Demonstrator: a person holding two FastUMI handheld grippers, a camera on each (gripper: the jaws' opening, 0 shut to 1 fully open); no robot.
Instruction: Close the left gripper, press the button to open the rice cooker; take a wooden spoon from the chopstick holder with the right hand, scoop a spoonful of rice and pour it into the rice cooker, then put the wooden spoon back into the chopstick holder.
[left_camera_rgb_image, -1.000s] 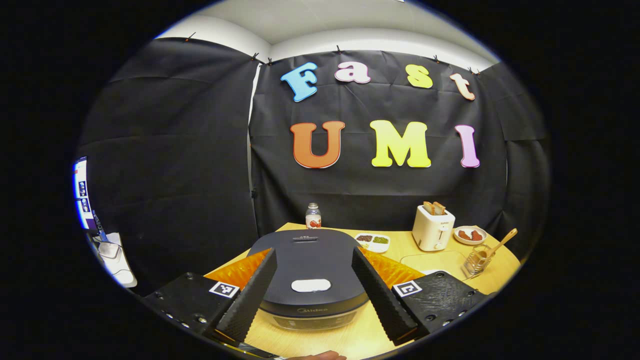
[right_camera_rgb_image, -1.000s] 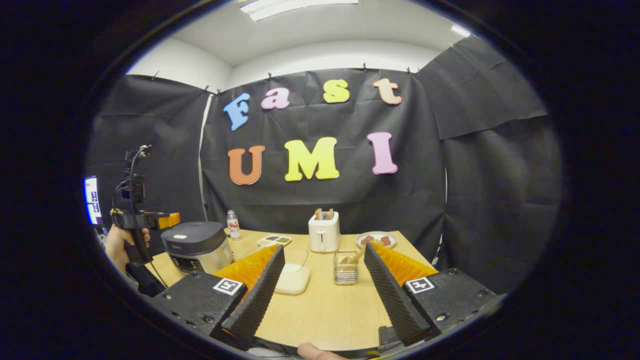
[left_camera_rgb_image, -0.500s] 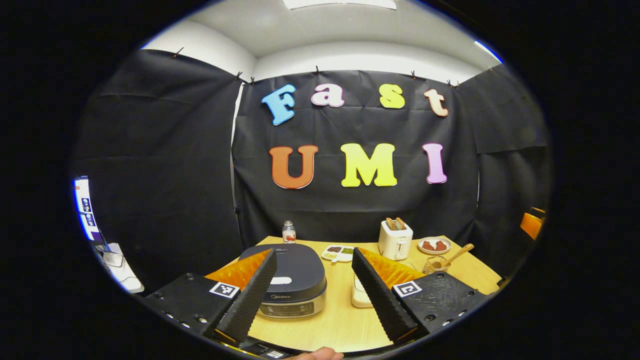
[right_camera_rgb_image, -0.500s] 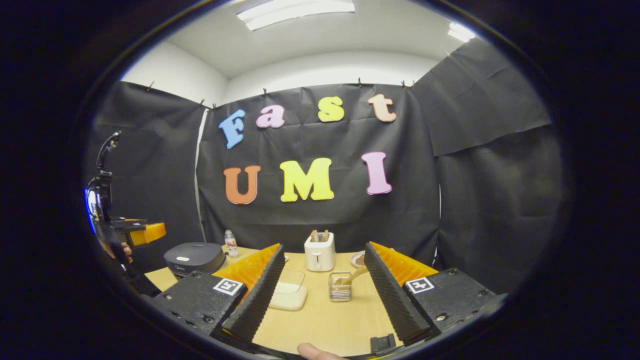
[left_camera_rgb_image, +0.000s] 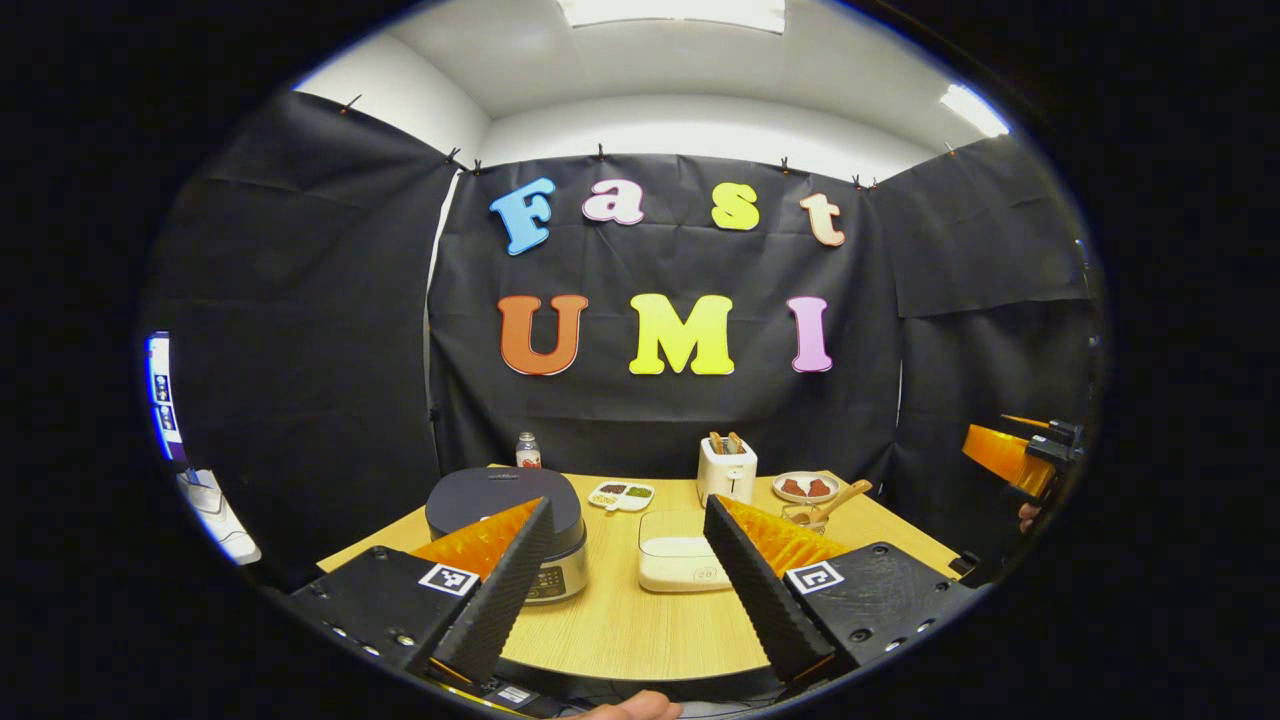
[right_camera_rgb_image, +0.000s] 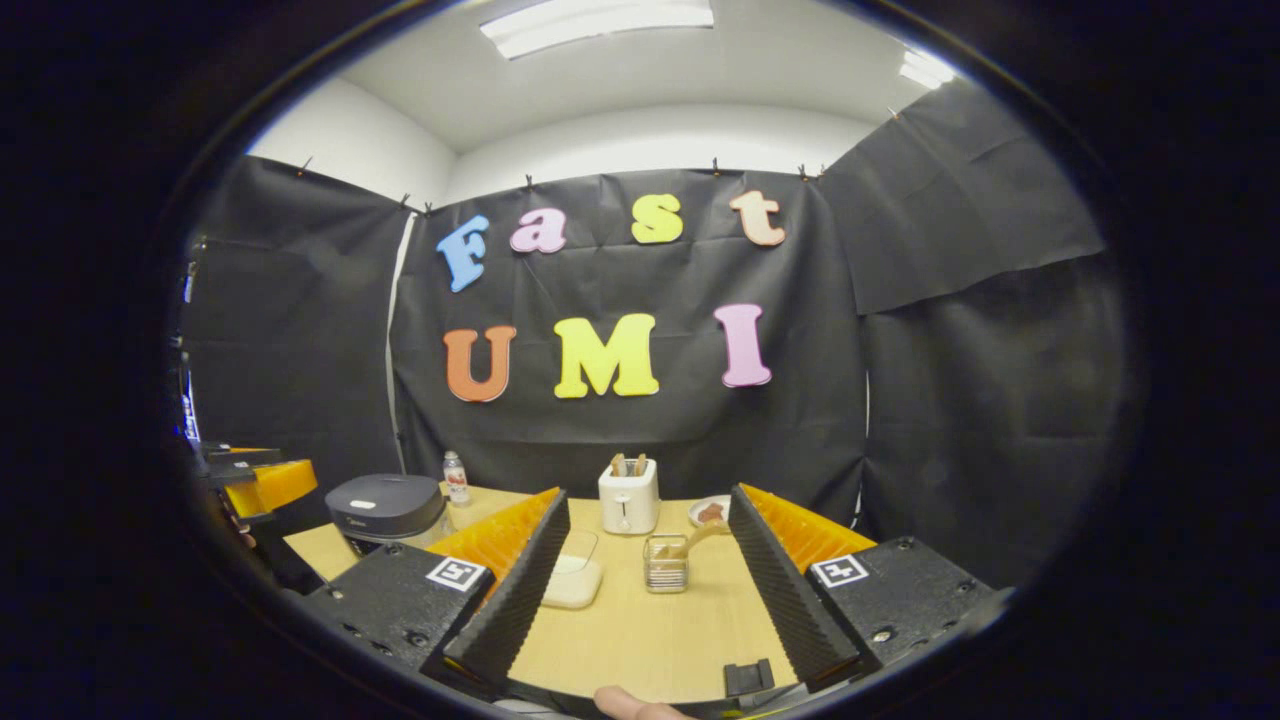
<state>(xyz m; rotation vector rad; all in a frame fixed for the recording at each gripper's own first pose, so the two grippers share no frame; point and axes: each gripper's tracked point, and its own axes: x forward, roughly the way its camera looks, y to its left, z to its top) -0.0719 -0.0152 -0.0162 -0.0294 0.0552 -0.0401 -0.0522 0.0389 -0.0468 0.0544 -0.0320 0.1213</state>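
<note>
Grippers both gaping wide: left gripper (left_camera_rgb_image: 625, 590) needing closing before pressing rice cooker (left_camera_rgb_image: 505, 508) button, near tabletop's left edge; right gripper (right_camera_rgb_image: 648, 590) waiting.

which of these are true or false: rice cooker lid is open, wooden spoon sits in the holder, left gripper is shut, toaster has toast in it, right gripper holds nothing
1. The rice cooker lid is open. False: it is down.
2. The wooden spoon sits in the chopstick holder. True.
3. The left gripper is shut. False: its fingers stand wide apart.
4. The toaster has toast in it. True.
5. The right gripper holds nothing. True.
</note>
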